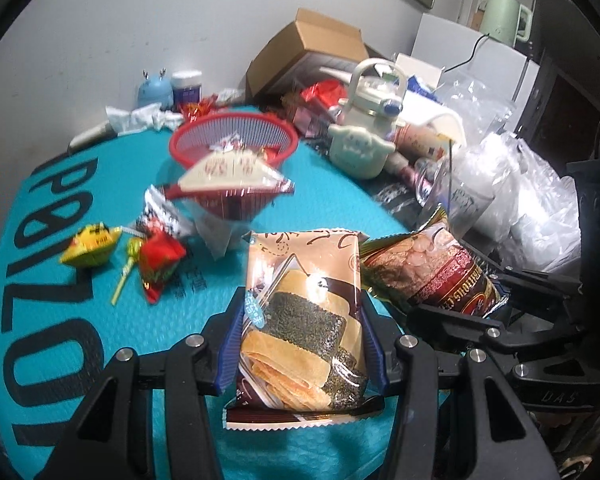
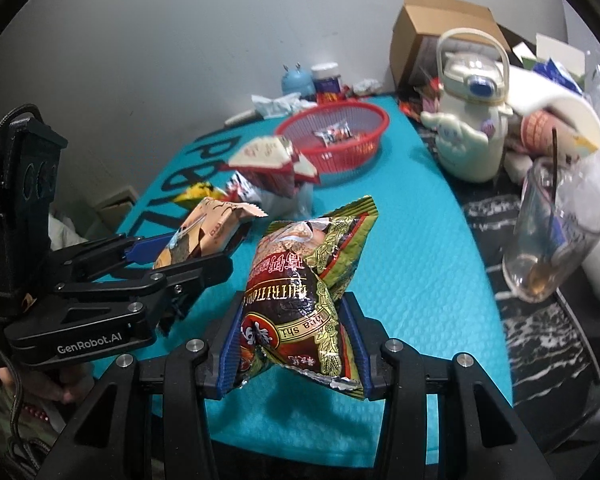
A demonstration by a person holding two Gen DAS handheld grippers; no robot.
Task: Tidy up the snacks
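In the left wrist view, the left gripper (image 1: 302,344) has its jaws squeezed on a tan cracker packet (image 1: 304,312). The blue pads press the two long sides of the packet, near its bottom end. The packet is lifted off the blue surface (image 1: 300,208). It looks light and puffy, and the crackers inside probably break easily, so a soft squeeze on the sides is best. The shiny wrap may slip. To the right, the other gripper holds a red and gold snack bag (image 1: 432,272). Farther away sits the red basket (image 1: 234,140), with a white triangle packet (image 1: 230,184) just in front of it. On the left lie a yellow candy (image 1: 90,244), a lollipop (image 1: 128,260) and a small red packet (image 1: 160,260).

In the right wrist view, the right gripper (image 2: 294,354) has its jaws clamped on the red and gold snack bag, low down by its bottom edge. The bag is up off the surface. It looks light, soft and crinkly, and it bends where the pads pinch it. The wrap is slick, so holding the full middle may be safer than the thin edge. To the left, the left gripper holds the cracker packet. The red basket is far off, with a small packet (image 2: 334,134) inside. A drinking glass (image 2: 556,236) stands at the right, easy to knock over.
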